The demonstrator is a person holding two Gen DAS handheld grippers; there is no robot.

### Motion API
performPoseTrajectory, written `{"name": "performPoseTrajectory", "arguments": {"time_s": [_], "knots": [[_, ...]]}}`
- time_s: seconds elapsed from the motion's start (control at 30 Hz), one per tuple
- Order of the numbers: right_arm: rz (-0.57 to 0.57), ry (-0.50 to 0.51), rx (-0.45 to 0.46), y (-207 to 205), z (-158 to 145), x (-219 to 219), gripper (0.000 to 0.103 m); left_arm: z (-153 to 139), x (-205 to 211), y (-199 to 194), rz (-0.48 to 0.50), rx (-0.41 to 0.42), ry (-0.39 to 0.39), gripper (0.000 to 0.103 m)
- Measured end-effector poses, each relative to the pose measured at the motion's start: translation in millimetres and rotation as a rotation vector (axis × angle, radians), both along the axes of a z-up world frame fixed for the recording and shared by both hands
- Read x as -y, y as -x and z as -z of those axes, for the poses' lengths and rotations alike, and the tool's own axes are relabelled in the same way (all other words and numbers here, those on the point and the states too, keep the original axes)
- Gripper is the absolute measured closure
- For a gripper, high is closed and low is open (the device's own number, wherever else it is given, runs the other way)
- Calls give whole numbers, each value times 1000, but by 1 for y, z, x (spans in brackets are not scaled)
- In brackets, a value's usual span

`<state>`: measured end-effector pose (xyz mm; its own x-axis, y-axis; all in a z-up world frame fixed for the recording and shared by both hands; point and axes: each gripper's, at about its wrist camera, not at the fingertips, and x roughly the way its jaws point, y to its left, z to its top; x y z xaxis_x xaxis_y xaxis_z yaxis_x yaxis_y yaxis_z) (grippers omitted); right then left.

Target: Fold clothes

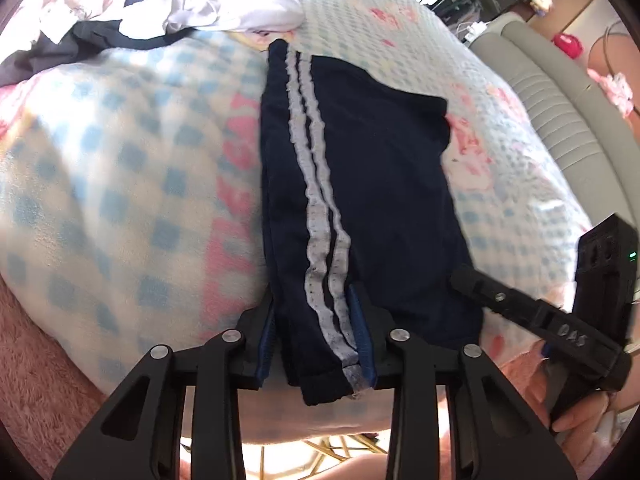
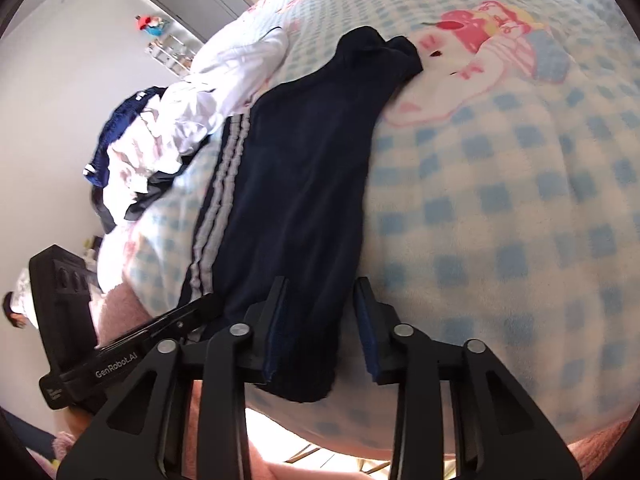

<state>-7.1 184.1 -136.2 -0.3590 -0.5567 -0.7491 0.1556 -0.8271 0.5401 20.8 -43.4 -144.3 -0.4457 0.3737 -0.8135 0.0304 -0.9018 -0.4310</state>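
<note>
Bed (image 1: 120, 168): checked blue-and-white blanket with pink figures.
Heap of loose clothes (image 1: 192, 4): white and dark, at the far edge.
Navy track trousers (image 1: 372, 184): laid flat, legs stacked, white side stripes up; long axis runs from the near edge toward the far edge.
Left gripper (image 1: 316, 320): jaws parted, straddling the striped near end.
Right gripper (image 2: 320, 320): jaws parted, straddling the same end's plain side. Both equally near.

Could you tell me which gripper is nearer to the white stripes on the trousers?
Left. The left gripper straddles the white stripes at the hem; the right gripper sits beside them on plain navy.
</note>
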Motion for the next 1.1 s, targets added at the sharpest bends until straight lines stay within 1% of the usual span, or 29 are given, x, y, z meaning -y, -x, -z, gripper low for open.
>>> {"name": "performPoseTrajectory", "arguments": {"time_s": [0.07, 0.1, 0.17, 0.23, 0.27, 0.3, 0.33, 0.37, 0.4, 0.47, 0.53, 0.57, 0.63, 0.7, 0.77, 0.8, 0.83, 0.87, 0.9, 0.93, 0.97, 1.0, 1.03, 1.1], "knots": [[19, -43, -6, -4, -1, 2, 89, -4, 1, -1, 12, 1, -3, 72], [21, -40, -14, -7, -3, 2, 91, -5, 1, -2, 23, 5, 0, 72], [7, -11, -15, -11, -10, 2, 91, -9, 2, -3, 46, 11, 8, 72], [0, -12, -31, -12, -19, -1, 88, -18, 10, 4, 61, 0, 17, 66], [6, -12, -36, -9, -23, -6, 79, -25, 17, 8, 50, -23, 16, 62], [12, -12, -43, -6, -28, -10, 70, -31, 25, 15, 35, -49, 12, 53], [28, -10, -56, 1, -33, -16, 68, -37, 32, 23, 20, -71, 8, 49], [43, -16, -64, 11, -36, -22, 67, -39, 39, 34, 7, -79, 4, 49], [57, -24, -69, 21, -40, -28, 62, -41, 45, 45, -6, -84, -1, 49], [81, -52, -68, 46, -43, -36, 55, -37, 50, 71, -16, -72, -8, 49], [97, -62, -51, 75, -39, -37, 54, -30, 51, 98, -5, -63, -7, 49], [105, -67, -42, 89, -36, -37, 51, -26, 50, 112, 6, -59, -3, 49], [125, -70, -18, 115, -30, -37, 51, -16, 51, 140, 12, -36, -7, 49], [140, -70, 3, 138, -20, -33, 50, -3, 54, 160, 6, -10, -51, 49], [136, -52, 32, 159, -4, -27, 47, 10, 53, 173, 13, 1, -97, 49], [121, -18, 51, 166, 6, -25, 43, 16, 52, 177, 23, 0, -116, 53], [91, 44, 76, 175, 20, -21, 43, 19, 48, 179, 44, -7, -119, 67], [83, 68, 95, 182, 32, -18, 52, 22, 42, 182, 66, -6, -110, 77], [90, 50, 92, 186, 34, -18, 70, 23, 38, 183, 79, 0, -105, 85], [97, 35, 85, 188, 35, -19, 75, 21, 38, 180, 74, -4, -107, 90], [110, 47, 42, 186, 23, -23, 87, 19, 38, 178, 69, -7, -110, 92], [124, 58, -4, 183, 12, -27, 94, 18, 38, 176, 65, -11, -112, 93], [141, 58, -63, 179, -4, -33, 94, 16, 38, 173, 60, -14, -115, 93], [161, 46, -120, 175, -26, -41, 94, 12, 37, 169, 51, -21, -119, 92]]}}
